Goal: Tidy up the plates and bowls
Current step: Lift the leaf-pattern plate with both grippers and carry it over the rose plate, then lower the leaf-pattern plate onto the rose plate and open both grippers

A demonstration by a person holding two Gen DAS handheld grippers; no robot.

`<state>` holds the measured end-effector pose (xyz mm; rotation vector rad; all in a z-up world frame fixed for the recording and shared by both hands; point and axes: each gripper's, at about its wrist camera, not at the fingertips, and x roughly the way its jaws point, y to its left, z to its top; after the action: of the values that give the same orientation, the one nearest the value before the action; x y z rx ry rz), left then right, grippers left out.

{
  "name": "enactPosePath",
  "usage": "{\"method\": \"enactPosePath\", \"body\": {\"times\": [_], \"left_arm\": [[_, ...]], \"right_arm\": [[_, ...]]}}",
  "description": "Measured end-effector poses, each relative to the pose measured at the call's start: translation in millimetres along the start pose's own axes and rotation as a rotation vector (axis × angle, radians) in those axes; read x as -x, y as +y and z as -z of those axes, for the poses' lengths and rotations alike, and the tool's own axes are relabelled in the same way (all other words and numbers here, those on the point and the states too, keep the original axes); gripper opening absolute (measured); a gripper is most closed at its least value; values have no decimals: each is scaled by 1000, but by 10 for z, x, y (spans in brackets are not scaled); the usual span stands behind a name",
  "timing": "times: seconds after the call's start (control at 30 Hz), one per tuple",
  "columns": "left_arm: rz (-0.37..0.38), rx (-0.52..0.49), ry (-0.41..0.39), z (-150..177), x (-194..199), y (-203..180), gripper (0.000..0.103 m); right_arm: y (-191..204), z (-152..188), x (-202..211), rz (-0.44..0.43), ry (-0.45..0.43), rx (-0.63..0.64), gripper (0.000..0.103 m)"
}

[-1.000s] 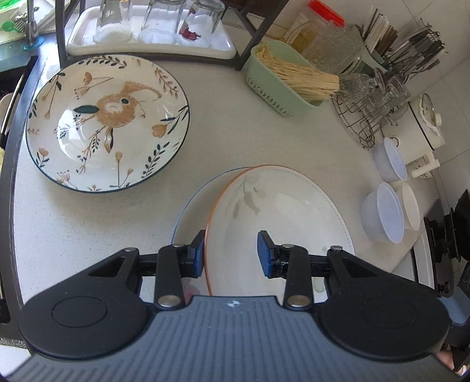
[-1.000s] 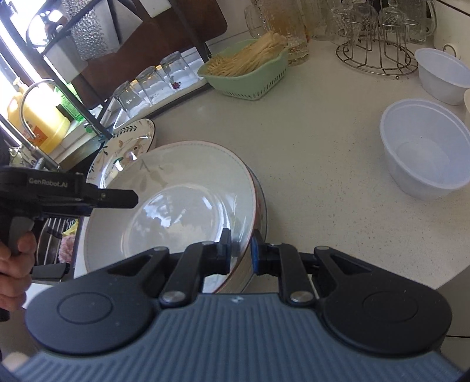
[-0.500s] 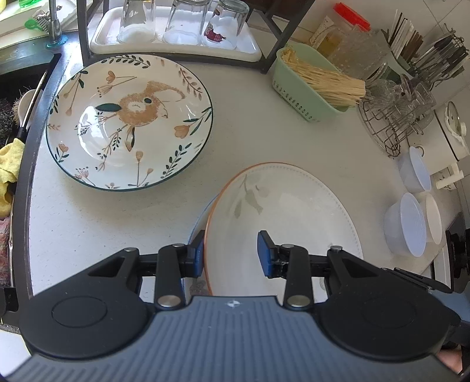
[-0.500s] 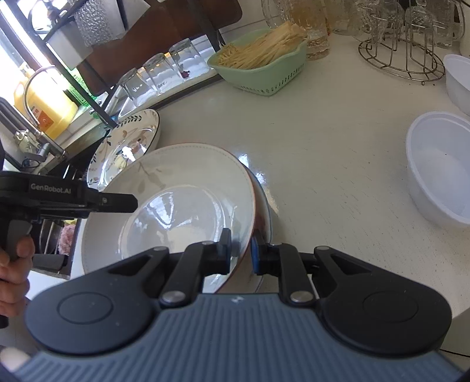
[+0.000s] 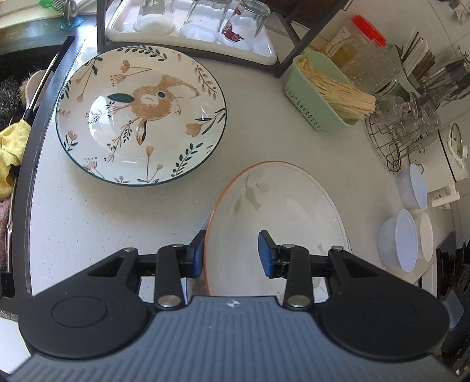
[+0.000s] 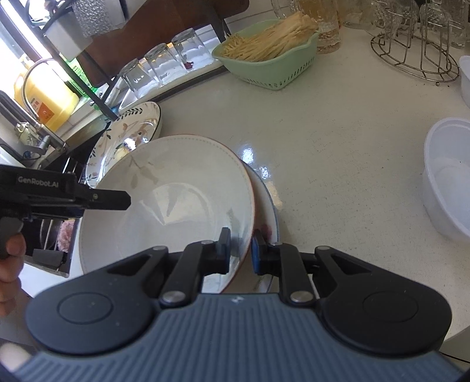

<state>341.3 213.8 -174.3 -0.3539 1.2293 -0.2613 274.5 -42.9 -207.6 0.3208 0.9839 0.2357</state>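
A white deep plate with an orange rim (image 5: 279, 211) (image 6: 176, 188) is held tilted just above the counter. My right gripper (image 6: 241, 252) is shut on its right rim. My left gripper (image 5: 230, 255) (image 6: 127, 200) straddles the opposite rim. Its jaws stand apart, one pad outside the rim and one over the inside, with no squeeze showing. Under this plate lies a blue-rimmed plate (image 6: 268, 199), mostly covered. A larger plate painted with a rabbit and flowers (image 5: 141, 114) (image 6: 129, 129) lies flat on the counter to the left.
White bowls (image 5: 402, 244) (image 6: 449, 176) sit at the counter's right. At the back are a green basket of sticks (image 5: 317, 94), a wire rack of glassware (image 5: 402, 138) and a tray of upturned glasses (image 5: 194, 26). The sink edge (image 5: 32, 152) runs along the left. A hand (image 6: 11, 255) holds the left gripper.
Both hands shifted slightly left with the orange-rimmed plate. It now covers more of the blue-rimmed plate, and the rabbit plate sits closer in the left wrist view. Neither gripper's jaws changed.
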Motion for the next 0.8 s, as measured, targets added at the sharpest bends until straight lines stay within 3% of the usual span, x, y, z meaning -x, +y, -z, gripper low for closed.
{"method": "enactPosePath", "body": {"times": [0.57, 0.8], "left_arm": [[26, 72, 9, 167, 123, 140, 41], [-15, 45, -2, 225, 144, 64, 41]], "right_arm": [[-45, -27, 34, -22, 22, 30, 17], [18, -44, 139, 10, -6, 106, 19]]}}
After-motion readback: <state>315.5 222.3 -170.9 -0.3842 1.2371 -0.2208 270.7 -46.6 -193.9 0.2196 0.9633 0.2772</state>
